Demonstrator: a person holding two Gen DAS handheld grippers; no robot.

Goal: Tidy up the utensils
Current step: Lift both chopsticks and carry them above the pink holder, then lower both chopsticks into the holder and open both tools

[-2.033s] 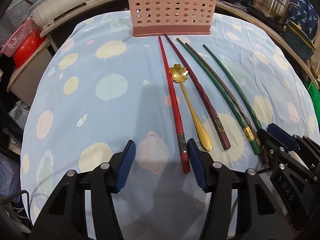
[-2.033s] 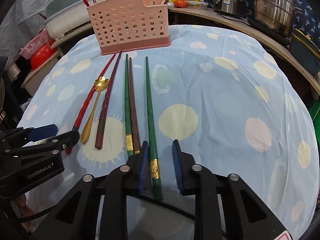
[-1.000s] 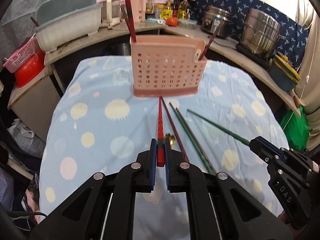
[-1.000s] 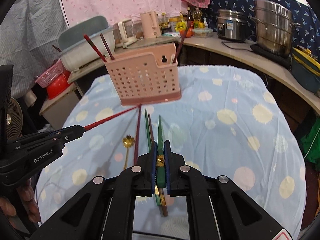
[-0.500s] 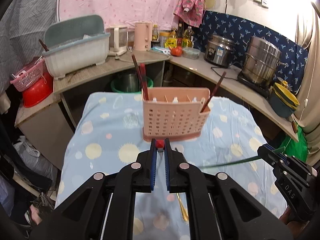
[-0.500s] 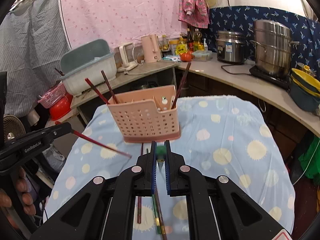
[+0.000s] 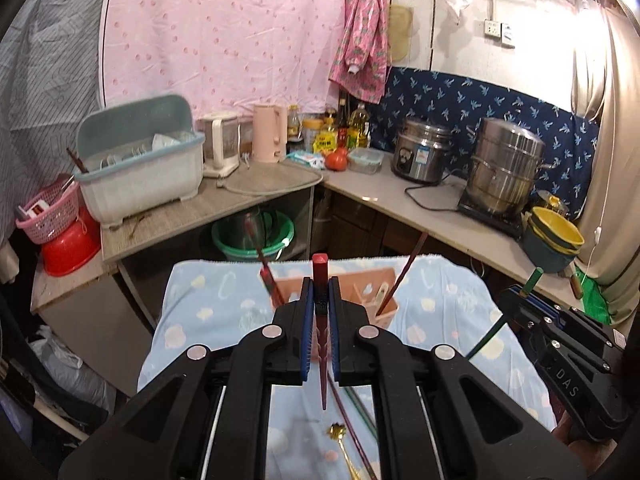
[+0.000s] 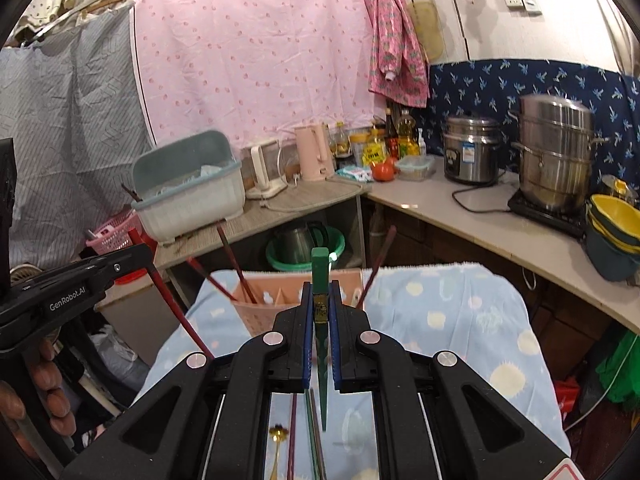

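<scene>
Red chopstick [image 7: 320,276], clamped upright between the closed jaws of the left gripper [image 7: 320,292], thick end up and tip hanging above the spotted blue cloth [image 7: 200,312]. Behind stands the pink utensil basket [image 7: 360,284], already holding chopsticks. At right, the right gripper [image 8: 320,296] pinches a green chopstick [image 8: 320,264] likewise; a gold spoon [image 8: 279,436] and further chopsticks lie on the cloth.

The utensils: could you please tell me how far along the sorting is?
Done: three chopsticks already stand in the pink basket.

In hand: the left gripper is shut on a red chopstick, the right gripper on a green chopstick, both lifted off the table.

Left: a gold spoon and other chopsticks lie on the cloth.
</scene>
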